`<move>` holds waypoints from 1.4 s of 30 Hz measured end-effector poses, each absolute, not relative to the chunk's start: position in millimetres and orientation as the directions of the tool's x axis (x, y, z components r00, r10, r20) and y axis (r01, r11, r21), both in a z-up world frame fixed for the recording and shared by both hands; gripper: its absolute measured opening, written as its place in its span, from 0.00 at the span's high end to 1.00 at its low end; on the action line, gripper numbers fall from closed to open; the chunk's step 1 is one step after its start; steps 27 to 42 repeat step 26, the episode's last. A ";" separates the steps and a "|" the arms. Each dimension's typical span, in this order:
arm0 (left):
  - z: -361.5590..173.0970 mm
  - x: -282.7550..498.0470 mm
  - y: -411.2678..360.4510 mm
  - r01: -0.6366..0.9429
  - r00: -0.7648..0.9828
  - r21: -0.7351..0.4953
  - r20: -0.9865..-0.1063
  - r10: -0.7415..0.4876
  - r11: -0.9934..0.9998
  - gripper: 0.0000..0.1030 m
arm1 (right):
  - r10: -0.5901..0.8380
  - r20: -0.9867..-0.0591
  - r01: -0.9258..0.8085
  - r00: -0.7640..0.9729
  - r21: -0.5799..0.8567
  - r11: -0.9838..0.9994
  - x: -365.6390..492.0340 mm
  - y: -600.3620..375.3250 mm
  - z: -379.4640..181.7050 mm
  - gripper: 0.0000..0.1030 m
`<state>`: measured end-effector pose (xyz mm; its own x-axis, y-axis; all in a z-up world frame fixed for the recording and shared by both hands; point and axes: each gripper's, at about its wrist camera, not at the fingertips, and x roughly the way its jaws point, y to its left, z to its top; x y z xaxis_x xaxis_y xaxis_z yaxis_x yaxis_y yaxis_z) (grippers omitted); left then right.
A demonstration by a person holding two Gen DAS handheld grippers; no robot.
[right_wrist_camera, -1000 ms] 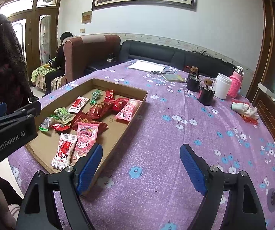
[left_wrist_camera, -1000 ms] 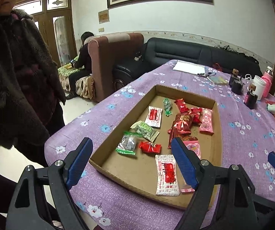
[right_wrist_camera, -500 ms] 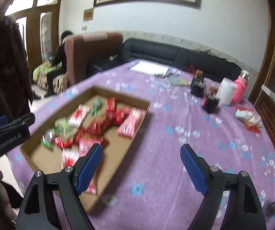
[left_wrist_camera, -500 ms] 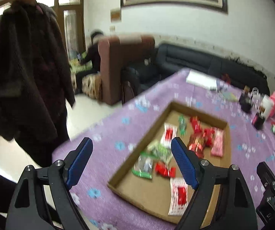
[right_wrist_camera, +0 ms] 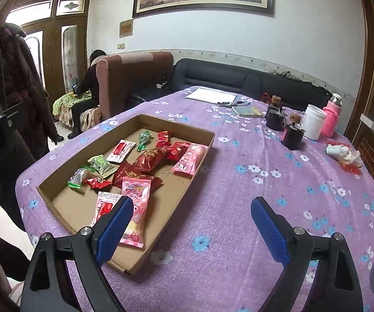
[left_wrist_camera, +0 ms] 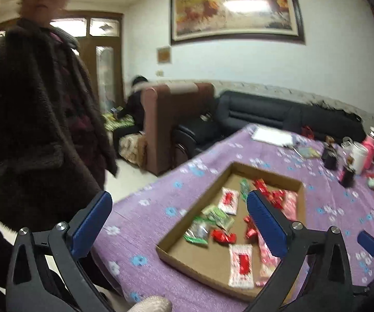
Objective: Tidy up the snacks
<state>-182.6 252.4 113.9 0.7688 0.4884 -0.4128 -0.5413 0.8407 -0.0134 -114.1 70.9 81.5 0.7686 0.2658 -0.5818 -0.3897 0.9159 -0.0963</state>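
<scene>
A shallow cardboard tray [right_wrist_camera: 176, 125] lies on the purple flowered tablecloth [right_wrist_camera: 239, 182]. Several wrapped snacks lie in it: dark red packets [right_wrist_camera: 147, 159], a pink packet [right_wrist_camera: 136, 200], white-and-red sachets [right_wrist_camera: 121, 150] and green ones [right_wrist_camera: 101, 165]. My right gripper [right_wrist_camera: 192, 205] hovers over the tray's near right corner, its jaws opening with nothing between them. In the left wrist view the tray [left_wrist_camera: 265, 170] sits at lower right with a white-and-red sachet [left_wrist_camera: 241, 262] nearest. My left gripper [left_wrist_camera: 177, 202] is raised before the tray's left side, jaws opening and empty.
A person in a dark fuzzy coat [left_wrist_camera: 38, 130] stands close at the table's left edge. Another person sits beyond a brown armchair [right_wrist_camera: 134, 78], beside a black sofa [right_wrist_camera: 239, 83]. Dark jars [right_wrist_camera: 293, 135], a white cup [right_wrist_camera: 314, 122], a pink bottle [right_wrist_camera: 330, 119] and papers [right_wrist_camera: 210, 95] stand at the far right.
The left view has lifted and swung left, so the tray sits lower right in it. The left jaws have spread wider. The right jaws have widened a little.
</scene>
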 end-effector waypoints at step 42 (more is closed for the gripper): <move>70.5 -156.6 271.8 -0.519 0.672 -0.051 -0.642 0.370 0.853 0.00 | 0.264 -0.562 -0.447 0.784 -0.217 0.868 -134.8 104.8 77.7 0.10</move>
